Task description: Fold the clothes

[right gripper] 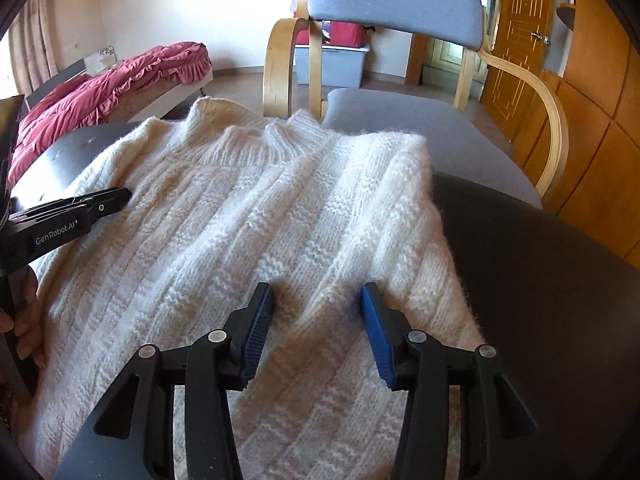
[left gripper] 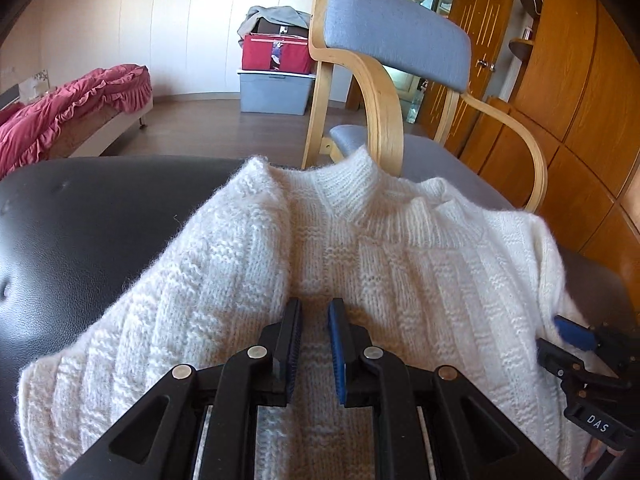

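A white cable-knit sweater (left gripper: 360, 280) lies on a black leather surface (left gripper: 80, 232), its ribbed collar (left gripper: 360, 184) pointing away from me. Its left side is folded inward in a diagonal band. My left gripper (left gripper: 315, 312) hovers low over the sweater's middle, jaws a narrow gap apart, with flat knit showing between them. My right gripper (right gripper: 316, 296) stands wide open above the sweater (right gripper: 248, 220) near its right edge, holding nothing. It also shows at the right in the left wrist view, as the right gripper (left gripper: 558, 342). The left gripper (right gripper: 116, 198) appears side-on at the right wrist view's left edge.
A bentwood armchair (left gripper: 376, 120) with grey-blue cushions stands just beyond the collar. A bed with a red ruffled cover (left gripper: 72, 108) is at the far left. A red box on a grey bin (left gripper: 276, 84) sits by the wall. Wooden cabinets (left gripper: 580, 120) line the right. A hand (right gripper: 28, 320) grips the left handle.
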Motion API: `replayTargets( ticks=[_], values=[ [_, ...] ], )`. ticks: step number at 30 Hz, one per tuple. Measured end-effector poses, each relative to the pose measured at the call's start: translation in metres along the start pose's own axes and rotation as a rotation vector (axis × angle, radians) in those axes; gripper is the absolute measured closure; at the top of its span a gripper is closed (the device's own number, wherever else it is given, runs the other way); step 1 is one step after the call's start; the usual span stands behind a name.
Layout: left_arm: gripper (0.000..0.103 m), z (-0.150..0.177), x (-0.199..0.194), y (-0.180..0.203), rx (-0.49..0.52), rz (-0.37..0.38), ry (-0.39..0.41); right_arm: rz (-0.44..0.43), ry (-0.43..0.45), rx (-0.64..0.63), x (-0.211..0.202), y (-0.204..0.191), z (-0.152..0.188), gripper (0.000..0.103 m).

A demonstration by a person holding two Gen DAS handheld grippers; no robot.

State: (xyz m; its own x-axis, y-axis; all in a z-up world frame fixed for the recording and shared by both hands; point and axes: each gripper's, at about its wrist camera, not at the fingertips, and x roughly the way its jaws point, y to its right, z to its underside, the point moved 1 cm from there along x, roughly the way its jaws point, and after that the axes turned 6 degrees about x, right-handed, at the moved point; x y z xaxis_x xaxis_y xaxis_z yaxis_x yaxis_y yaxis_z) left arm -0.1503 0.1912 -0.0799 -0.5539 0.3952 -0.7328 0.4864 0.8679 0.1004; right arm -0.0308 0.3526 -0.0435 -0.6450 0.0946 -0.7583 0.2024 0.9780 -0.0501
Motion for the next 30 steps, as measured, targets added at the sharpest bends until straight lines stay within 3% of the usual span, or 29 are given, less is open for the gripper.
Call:
replayTargets(
  ticks=[5,9,11,14,19,24,30],
  values=[
    [0.090,0.001,-0.019,0.006,0.026,0.002,-0.069,-0.027,0.051,-0.045,-0.043,0.001,0.014,0.053],
    [0.090,0.020,-0.052,0.016,-0.001,0.115,-0.052,-0.048,0.092,-0.081,-0.077,0.002,0.025,0.053],
    [0.090,0.035,-0.061,0.031,0.069,0.126,-0.041,-0.065,0.098,-0.108,-0.094,0.000,0.034,0.053],
    [0.090,0.058,-0.058,0.045,0.168,0.081,-0.018,-0.120,0.044,-0.188,-0.116,-0.018,0.069,0.053],
    [0.089,0.058,-0.055,0.037,0.131,0.127,-0.029,-0.195,-0.045,-0.288,-0.142,-0.043,0.125,0.050],
    [0.089,0.059,-0.058,0.027,0.084,0.177,-0.024,-0.223,-0.150,-0.275,-0.137,-0.061,0.162,0.048],
    [0.088,0.062,-0.059,0.029,0.075,0.188,-0.025,-0.240,-0.152,-0.194,-0.126,-0.055,0.173,0.047]
  ],
)
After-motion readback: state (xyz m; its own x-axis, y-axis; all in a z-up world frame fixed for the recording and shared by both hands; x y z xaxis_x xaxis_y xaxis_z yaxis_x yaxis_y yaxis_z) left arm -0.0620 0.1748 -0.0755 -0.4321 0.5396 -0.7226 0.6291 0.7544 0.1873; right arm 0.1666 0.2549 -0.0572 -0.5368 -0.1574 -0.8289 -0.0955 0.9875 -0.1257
